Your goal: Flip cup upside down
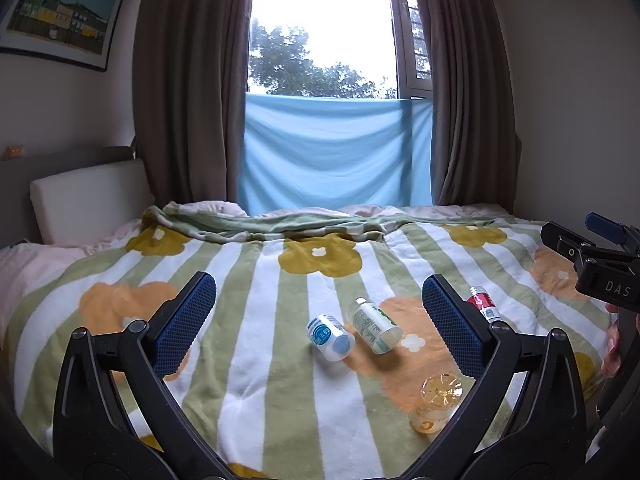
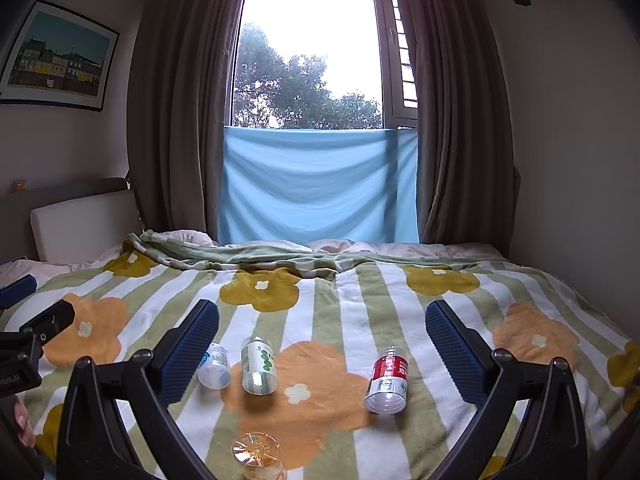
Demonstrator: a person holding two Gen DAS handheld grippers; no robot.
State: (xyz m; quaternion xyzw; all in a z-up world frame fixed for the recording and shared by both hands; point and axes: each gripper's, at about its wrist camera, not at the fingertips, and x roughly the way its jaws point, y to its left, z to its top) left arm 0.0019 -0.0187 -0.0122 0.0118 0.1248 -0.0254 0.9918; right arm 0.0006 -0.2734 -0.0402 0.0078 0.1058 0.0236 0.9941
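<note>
A clear orange-tinted cup (image 1: 436, 404) stands on the striped flower blanket (image 1: 280, 380) with its ribbed base facing up, near my left gripper's right finger. It also shows at the bottom edge of the right wrist view (image 2: 258, 456). My left gripper (image 1: 320, 312) is open and empty above the bed. My right gripper (image 2: 322, 338) is open and empty, and it also shows at the right edge of the left wrist view (image 1: 592, 256). Neither gripper touches the cup.
Three small bottles lie on the blanket: a blue-labelled one (image 1: 330, 337) (image 2: 215, 366), a green-labelled one (image 1: 375, 325) (image 2: 259, 365) and a red-labelled one (image 1: 484, 302) (image 2: 387, 380). A headboard cushion (image 1: 88, 196) is at the left, curtains and a window behind.
</note>
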